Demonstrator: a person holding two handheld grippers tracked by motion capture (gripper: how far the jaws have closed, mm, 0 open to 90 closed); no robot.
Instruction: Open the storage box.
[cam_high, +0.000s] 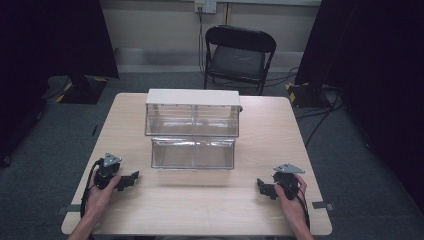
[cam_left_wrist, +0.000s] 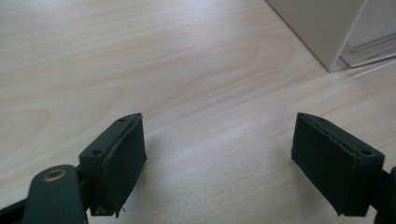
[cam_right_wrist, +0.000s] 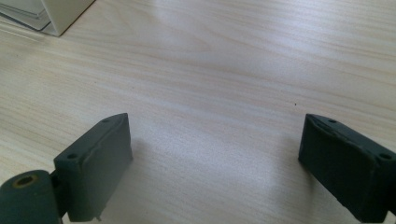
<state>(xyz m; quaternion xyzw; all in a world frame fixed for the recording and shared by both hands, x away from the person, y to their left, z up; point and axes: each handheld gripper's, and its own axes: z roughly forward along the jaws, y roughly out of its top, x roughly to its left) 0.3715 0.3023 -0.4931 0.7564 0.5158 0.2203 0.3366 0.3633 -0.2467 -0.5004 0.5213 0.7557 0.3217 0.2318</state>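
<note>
Light wood table (cam_high: 200, 200), seen from above. Person's forearms enter from the near edge, one gripper in each hand.

Left gripper (cam_high: 131, 179) rests near the table's near-left corner, held by the left hand (cam_high: 102, 192), jaws pointing inward toward the table's middle. Grey three-cornered plate on top. In the left gripper view (cam_left_wrist: 218, 161) the two black jaws stand wide apart with bare wood grain between them; nothing held.

Right gripper (cam_high: 262, 187) sits near the near-right corner in the right hand (cam_high: 290, 195), jaws likewise pointing inward. Grey plate on top. In the right gripper view (cam_right_wrist: 215, 163) the jaws are also spread wide over bare wood, holding nothing.

Between and beyond the two grippers, at mid-table: a clear bin unit (cam_high: 193, 132), two tiers, the upper tier set back with a white top, the lower tier stepping out toward the person. Each tier looks split into two compartments; contents cannot be told. Both grippers are well apart from it. A white corner of the unit (cam_left_wrist: 322, 28) shows at upper right in the left gripper view, with clear plastic beside it; the same unit's corner (cam_right_wrist: 60, 14) sits at upper left in the right gripper view.

Past the far table edge: black folding chair (cam_high: 239, 55) on grey floor, facing the table. Dark curtains at both sides. Cables trail on the floor at right.
</note>
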